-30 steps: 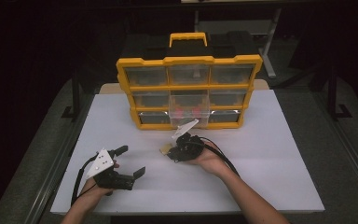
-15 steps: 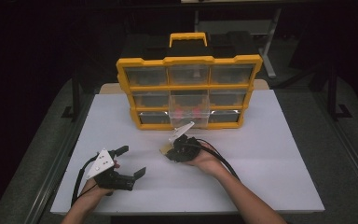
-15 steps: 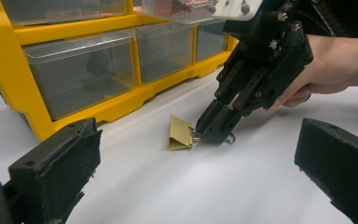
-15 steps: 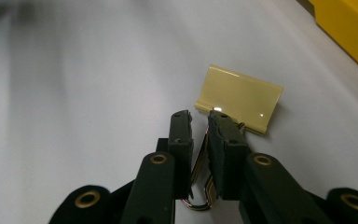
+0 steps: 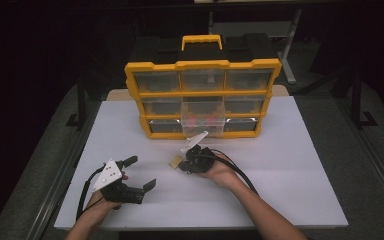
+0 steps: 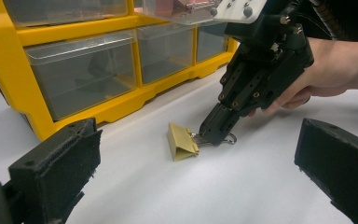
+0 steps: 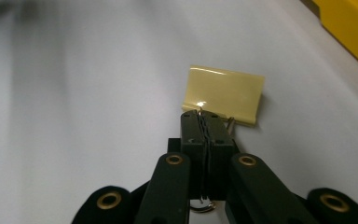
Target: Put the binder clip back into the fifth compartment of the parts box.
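Pinching the wire handles of a small pale-yellow metal binder clip [image 5: 175, 161], the right tool [image 5: 184, 162] works low over the white desk [image 5: 290, 165] in the high view, just in front of the yellow plastic drawer organiser with clear compartments [image 5: 202, 97]; its centre drawer [image 5: 202, 120] stands pulled out with pink pieces inside. The left tool [image 5: 142, 173] rests near the desk's front left, jaws spread wide and empty, well apart from the clip.

In the left gripper view, that tool's two black pads [image 6: 58, 161] frame the scene without touching anything. Beyond them the right tool [image 6: 209, 135] slants down, its jaws having just been closing, now clamped on the clip's [image 6: 182, 141] silver wire loops while the yellow body lies on the desk.

In the right gripper view the jaws meet tightly on the wires, the clip [image 7: 224, 93] lying just ahead.

The grasp looks made; I judge the next move is a clean lift, then carrying the clip to the open drawer without letting it swing loose.

The desk is plain, matte and white; the room around it is dark, with grey flooring and metal frame legs behind.
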Motion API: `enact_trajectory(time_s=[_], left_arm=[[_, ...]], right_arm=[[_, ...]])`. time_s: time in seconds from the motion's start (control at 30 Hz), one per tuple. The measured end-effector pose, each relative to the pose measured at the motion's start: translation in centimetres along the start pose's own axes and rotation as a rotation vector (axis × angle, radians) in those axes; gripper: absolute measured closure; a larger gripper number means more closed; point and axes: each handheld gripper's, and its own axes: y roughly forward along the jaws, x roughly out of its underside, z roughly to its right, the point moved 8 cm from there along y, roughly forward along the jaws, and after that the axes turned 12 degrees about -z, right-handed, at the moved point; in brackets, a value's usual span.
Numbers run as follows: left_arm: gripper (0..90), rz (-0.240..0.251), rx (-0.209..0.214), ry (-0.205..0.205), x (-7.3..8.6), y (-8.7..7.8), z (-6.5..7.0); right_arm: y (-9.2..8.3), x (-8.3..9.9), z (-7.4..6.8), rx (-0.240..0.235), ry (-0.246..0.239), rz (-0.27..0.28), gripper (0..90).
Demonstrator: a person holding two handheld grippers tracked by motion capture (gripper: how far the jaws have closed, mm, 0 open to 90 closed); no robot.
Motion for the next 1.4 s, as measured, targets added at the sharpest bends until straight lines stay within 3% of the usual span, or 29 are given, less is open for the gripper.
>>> enact_trajectory(time_s=[0.13, 0.5, 0.7, 0.73, 0.8, 0.93, 1.23, 1.4], left_arm=[[0.0, 0.001, -0.002, 0.001, 0.0, -0.1, -0.1], [0.0, 0.004, -0.004, 0.000, -0.1, -0.1, -0.1], [0.0, 0.004, -0.004, -0.007, -0.1, -0.1, -0.1], [0.0, 0.004, -0.004, -0.007, -0.1, -0.1, -0.1], [0.0, 0.003, -0.004, -0.006, -0.1, -0.1, -0.2], [0.0, 0.000, -0.004, 0.005, 0.0, -0.1, -0.2], [0.0, 0.000, -0.004, 0.001, 0.0, -0.1, -0.2], [0.0, -0.001, -0.003, 0.001, 0.0, -0.1, -0.2]], right_arm=[[-0.1, 0.1, -0.2, 0.002, -0.037, -0.006, 88.6], [-0.7, 1.4, -1.7, -0.034, -0.056, -0.044, 87.8], [-1.6, 0.7, -1.6, -0.043, -0.038, 0.005, 62.1], [-1.6, 0.7, -1.6, -0.043, -0.038, 0.005, 62.1], [-1.6, 0.2, -1.3, -0.036, -0.014, 0.015, 48.4], [-1.2, -0.5, -1.0, -0.029, -0.013, -0.003, 39.8], [0.4, -1.6, -1.2, -0.026, -0.011, -0.030, 36.5], [1.1, -1.6, -1.3, 0.012, -0.044, -0.041, 39.5]])
